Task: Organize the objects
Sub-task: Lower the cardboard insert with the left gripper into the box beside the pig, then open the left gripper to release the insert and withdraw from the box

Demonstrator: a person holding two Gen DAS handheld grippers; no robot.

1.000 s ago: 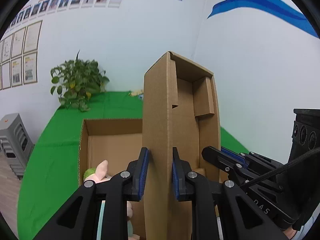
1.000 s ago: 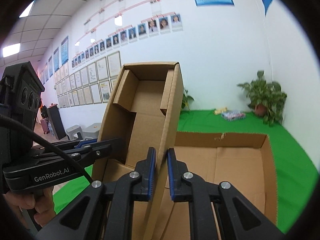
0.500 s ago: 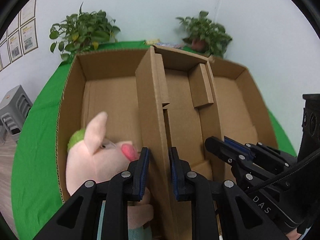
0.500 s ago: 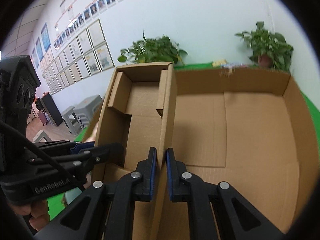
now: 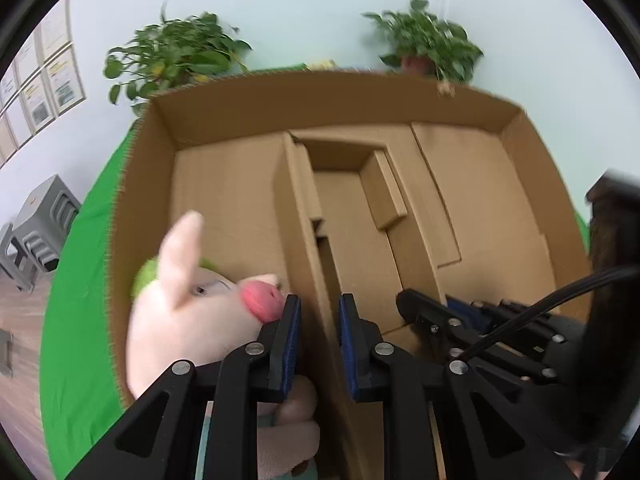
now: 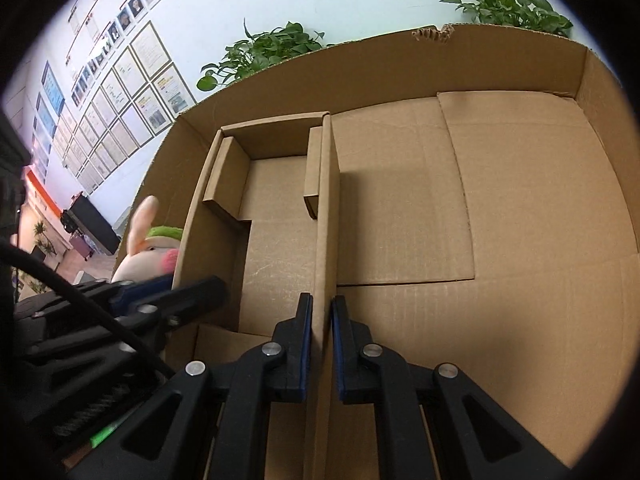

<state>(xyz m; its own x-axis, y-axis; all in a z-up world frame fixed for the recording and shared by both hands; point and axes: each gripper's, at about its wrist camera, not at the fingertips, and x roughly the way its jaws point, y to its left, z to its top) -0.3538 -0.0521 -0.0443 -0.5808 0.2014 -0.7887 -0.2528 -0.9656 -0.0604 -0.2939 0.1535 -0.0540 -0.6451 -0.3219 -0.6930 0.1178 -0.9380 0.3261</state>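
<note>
While both grippers pinch small cardboard box (image 5: 352, 216) walls, left gripper (image 5: 319, 344) on left wall, right gripper (image 6: 319, 346) on right, inside large carton (image 6: 520, 64) beside plush pig (image 5: 192, 312): lower evenly, avoid squashing plush, release only once seated flat.

Both wrist cameras look steeply down, close, sharing the cardboard box (image 5: 336, 96) interior.
</note>
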